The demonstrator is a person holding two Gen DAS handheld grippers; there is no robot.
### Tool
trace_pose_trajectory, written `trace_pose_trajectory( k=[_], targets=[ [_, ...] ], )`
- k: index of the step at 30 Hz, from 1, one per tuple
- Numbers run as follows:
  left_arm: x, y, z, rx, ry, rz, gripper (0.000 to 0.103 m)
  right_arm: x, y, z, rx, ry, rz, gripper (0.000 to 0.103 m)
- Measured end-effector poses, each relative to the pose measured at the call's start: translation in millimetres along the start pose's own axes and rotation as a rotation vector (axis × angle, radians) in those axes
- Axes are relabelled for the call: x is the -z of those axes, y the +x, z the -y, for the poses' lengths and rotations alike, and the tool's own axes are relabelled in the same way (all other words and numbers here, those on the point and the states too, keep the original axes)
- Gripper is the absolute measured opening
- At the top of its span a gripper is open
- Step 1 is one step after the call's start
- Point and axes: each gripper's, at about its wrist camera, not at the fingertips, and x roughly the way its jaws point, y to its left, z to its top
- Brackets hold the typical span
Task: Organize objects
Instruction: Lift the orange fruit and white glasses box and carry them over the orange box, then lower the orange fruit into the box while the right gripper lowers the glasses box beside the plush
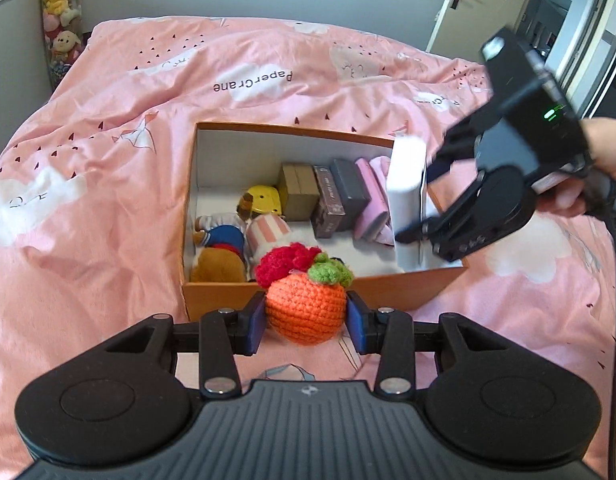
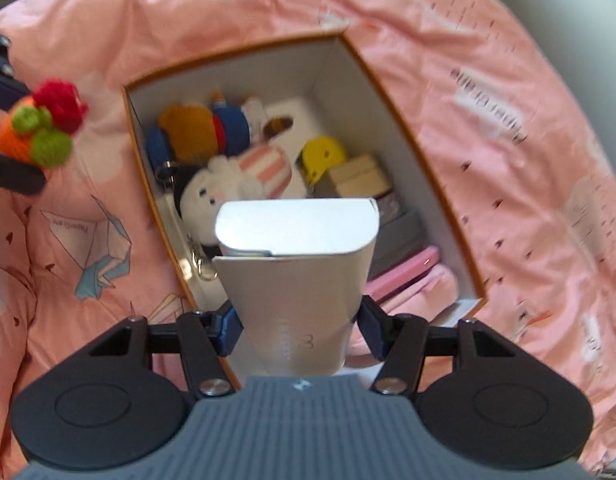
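My left gripper (image 1: 306, 318) is shut on a crocheted orange toy (image 1: 306, 308) with green leaves and a red tuft, just in front of the near wall of an orange cardboard box (image 1: 308, 294) on the bed. The same toy (image 2: 32, 136) shows at the left edge of the right wrist view. My right gripper (image 2: 298, 326) is shut on a white box (image 2: 298, 276), held upright over the orange box's right end (image 2: 391, 92). In the left wrist view the white box (image 1: 407, 184) hangs above the pink items, with the right gripper (image 1: 421, 204) beside it.
Inside the orange box lie plush toys (image 2: 228, 184), a yellow toy (image 1: 264, 198), a tan carton (image 1: 298, 190), dark small boxes (image 1: 339, 196) and pink packs (image 1: 373, 196). A pink duvet (image 1: 108, 184) covers the bed. A door (image 1: 473, 4) stands at the back right.
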Motion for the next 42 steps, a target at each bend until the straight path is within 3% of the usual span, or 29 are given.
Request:
trace_pose_trajectory(
  k=[4, 11, 17, 23, 28, 34, 42],
  targets=[
    [-10, 9, -8, -0.012, -0.011, -0.012, 0.047, 0, 28, 8, -0.054, 0.021, -0.111, 0.061],
    [-36, 37, -18, 0.038, -0.014, -0.080, 0.047, -3, 63, 9, -0.159, 0.031, -0.228, 0.061],
    [-70, 71, -28, 0.029, 0.053, -0.166, 0.047, -2, 77, 21, -0.202, 0.136, -0.210, 0.062],
    [-115, 127, -28, 0.003, 0.207, -0.256, 0.047, 3, 79, 21, -0.207, 0.207, -0.187, 0.062],
    [-139, 179, -29, -0.104, 0.280, -0.331, 0.047, 9, 75, 22, -0.191, 0.286, -0.170, 0.062],
    [-136, 208, -36, -0.165, 0.312, -0.367, 0.047, 7, 74, 22, -0.182, 0.334, -0.185, 0.062],
    [-123, 206, -25, -0.205, 0.450, -0.330, 0.056, 4, 74, 21, -0.177, 0.395, -0.206, 0.062]
  ],
)
